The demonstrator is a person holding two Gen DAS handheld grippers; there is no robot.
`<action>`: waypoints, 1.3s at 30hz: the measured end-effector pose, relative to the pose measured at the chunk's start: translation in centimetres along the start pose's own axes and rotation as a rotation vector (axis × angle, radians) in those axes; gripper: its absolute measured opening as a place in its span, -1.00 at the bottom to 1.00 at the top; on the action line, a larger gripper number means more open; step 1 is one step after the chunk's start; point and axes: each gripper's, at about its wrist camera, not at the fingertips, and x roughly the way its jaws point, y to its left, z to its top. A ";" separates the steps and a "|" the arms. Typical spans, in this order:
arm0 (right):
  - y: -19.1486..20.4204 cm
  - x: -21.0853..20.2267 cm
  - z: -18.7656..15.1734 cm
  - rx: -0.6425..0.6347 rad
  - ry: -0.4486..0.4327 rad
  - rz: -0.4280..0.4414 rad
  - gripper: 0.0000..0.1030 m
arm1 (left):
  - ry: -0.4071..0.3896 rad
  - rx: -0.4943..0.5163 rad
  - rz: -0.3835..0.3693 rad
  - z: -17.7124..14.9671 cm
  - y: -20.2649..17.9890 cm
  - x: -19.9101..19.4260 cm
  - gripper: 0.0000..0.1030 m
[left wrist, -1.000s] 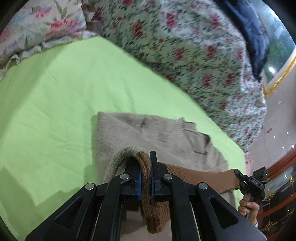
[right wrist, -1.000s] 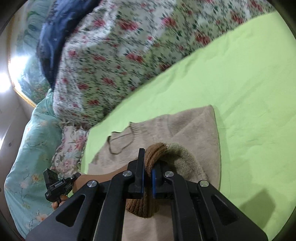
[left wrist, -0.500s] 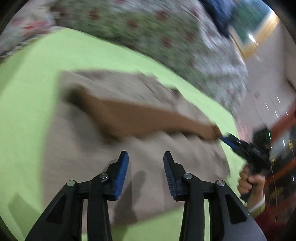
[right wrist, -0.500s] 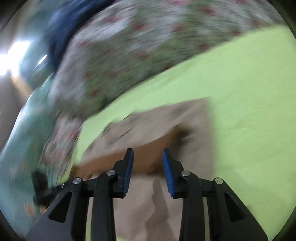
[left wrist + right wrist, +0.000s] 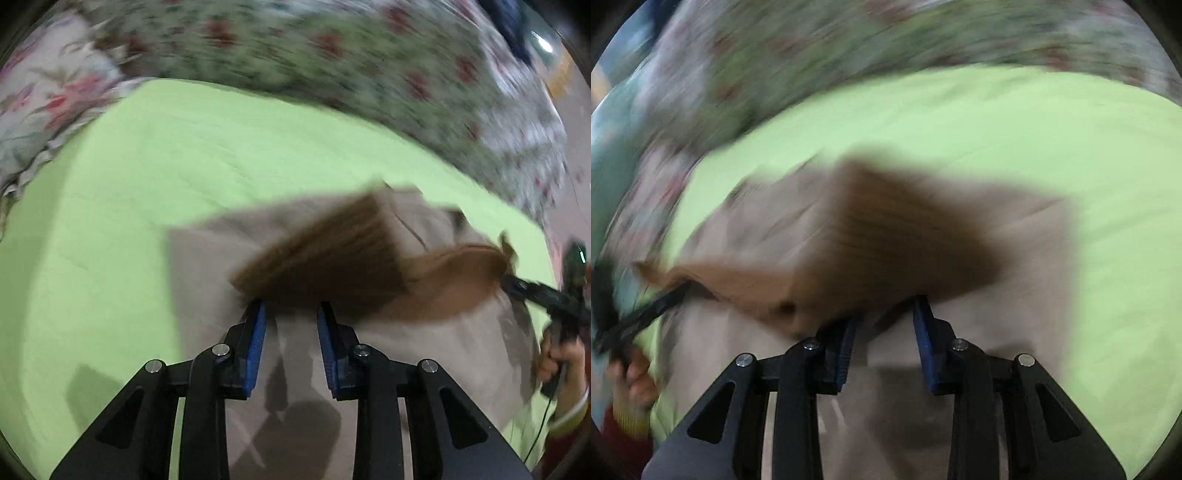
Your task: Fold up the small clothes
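1. Left wrist view, far left: a floral pillow [image 5: 48, 107] is lying at the edge of the lime-green sheet [image 5: 155, 177]. A floral quilt [image 5: 332, 62] is running along the far side; it is badly motion-blurred.
2. Centre of the same view: the beige sweater [image 5: 207, 266] is lying flat on the sheet, with its brown ribbed hem [image 5: 332, 258] folded up across the body.
3. The left gripper [image 5: 290, 314] is hovering over the sweater just at the near edge of the brown hem. Its blue pads [image 5: 256, 343] are standing apart with bare beige knit showing between them; the jaws are closing, gripping nothing.
4. Right edge of that view: the right gripper [image 5: 513, 282] is reaching the far end of the brown hem, carried by a hand [image 5: 561, 360]; blur hides how its tips are set there.
5. Right wrist view, left edge: the left gripper and a hand [image 5: 635, 376] are showing as a dark blur.
6. Centre of that view: the right gripper's blue pads [image 5: 925, 343] are standing apart, tips at the brown hem's near edge. Whether they are touching the hem cannot be told.
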 end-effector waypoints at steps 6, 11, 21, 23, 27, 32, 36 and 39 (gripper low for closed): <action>0.3 -4.6 -4.3 0.058 -0.082 0.087 -0.20 | -0.026 -0.064 -0.031 -3.6 1.8 -3.0 -0.33; 1.5 -7.0 -10.7 0.047 -0.065 0.153 -0.16 | -0.047 -0.113 -0.120 -10.6 1.7 -7.7 -0.27; 2.5 -8.7 -20.1 0.128 -0.020 0.253 -0.13 | 0.033 -0.215 -0.247 -20.5 -0.8 -10.8 -0.23; 2.6 -8.9 -21.1 0.137 -0.008 0.260 -0.12 | 0.041 -0.230 -0.252 -21.4 -1.1 -10.8 -0.23; 2.7 -9.8 -23.1 0.145 0.002 0.264 -0.08 | 0.043 -0.268 -0.270 -22.4 -1.4 -10.7 -0.07; 2.8 -10.6 -24.4 0.143 0.006 0.264 -0.04 | 0.037 -0.323 -0.277 -22.0 -1.3 -9.6 0.15; 2.9 -10.7 -24.6 0.139 0.011 0.270 -0.03 | 0.028 -0.411 -0.302 -21.2 -0.4 -8.0 0.27; 3.2 -10.8 -24.4 0.129 0.015 0.280 -0.03 | -0.006 -0.476 -0.318 -20.1 0.4 -7.1 0.30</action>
